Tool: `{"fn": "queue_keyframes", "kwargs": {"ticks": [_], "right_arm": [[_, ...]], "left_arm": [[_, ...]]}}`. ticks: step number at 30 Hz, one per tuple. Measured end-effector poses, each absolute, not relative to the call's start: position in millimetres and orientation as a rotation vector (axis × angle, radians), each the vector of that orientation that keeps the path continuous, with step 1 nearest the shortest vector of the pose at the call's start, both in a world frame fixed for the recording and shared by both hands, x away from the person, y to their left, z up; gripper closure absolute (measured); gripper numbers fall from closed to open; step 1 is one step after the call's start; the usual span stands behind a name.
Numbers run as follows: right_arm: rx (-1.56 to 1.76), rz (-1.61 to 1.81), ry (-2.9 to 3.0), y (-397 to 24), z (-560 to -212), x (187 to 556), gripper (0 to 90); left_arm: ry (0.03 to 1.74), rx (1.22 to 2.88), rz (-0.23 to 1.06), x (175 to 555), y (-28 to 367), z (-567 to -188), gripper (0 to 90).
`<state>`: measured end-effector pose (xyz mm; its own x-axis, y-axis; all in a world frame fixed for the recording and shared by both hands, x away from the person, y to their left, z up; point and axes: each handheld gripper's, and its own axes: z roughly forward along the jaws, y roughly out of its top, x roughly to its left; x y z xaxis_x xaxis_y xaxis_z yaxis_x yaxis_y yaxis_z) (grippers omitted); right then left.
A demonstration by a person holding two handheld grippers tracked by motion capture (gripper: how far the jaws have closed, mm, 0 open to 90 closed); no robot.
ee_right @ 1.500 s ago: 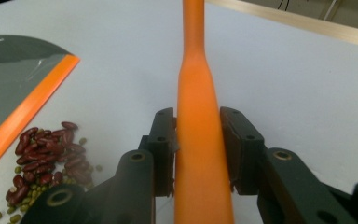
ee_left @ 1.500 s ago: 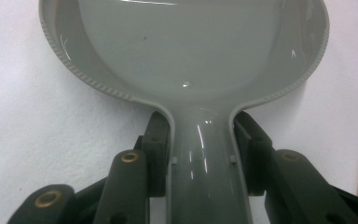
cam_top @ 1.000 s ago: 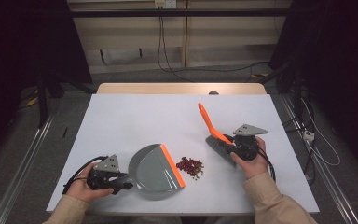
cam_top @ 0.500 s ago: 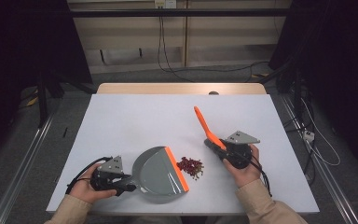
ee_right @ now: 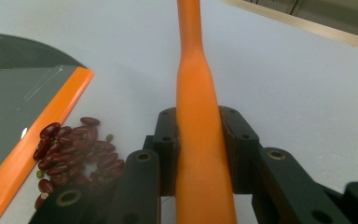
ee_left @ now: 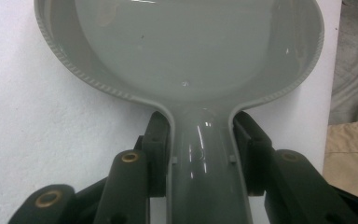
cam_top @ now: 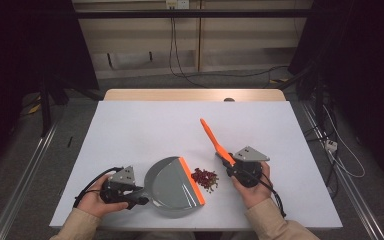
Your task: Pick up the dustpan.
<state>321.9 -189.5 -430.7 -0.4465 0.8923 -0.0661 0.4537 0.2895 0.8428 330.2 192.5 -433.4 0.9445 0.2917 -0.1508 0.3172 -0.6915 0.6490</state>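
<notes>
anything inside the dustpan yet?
No. The dustpan looks empty: bare grey in the left gripper view and the high view. The beans lie on the table just outside its orange lip. Its underside is hidden.

The dustpan (ee_left: 186, 51) looked like smooth grey plastic with a glossy finish that caught highlights, its rim finely ribbed and its front lip (cam_top: 190, 180) a strip of orange plastic. The brush handle (ee_right: 196, 116) was orange plastic too, smooth with a soft satin sheen. The beans (ee_right: 74, 149) had dark red, shiny skins. The tabletop (cam_top: 145, 125) was white and matt, faintly grainy up close, with a pale wood edge at its far side. The jaws of each hand-held gripper (ee_right: 200, 154) were matt black plastic with brass-coloured metal pivots.
</notes>
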Motion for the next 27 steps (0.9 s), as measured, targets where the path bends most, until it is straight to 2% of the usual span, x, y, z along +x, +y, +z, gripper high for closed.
{"fn": "queue_keyframes", "kwargs": {"ticks": [27], "right_arm": [[1.209, 1.081, 2.04, -166, -436, 313, 69.2]], "left_arm": [[0.447, 2.377, -0.043, 331, 191, -433, 63.0]]}}
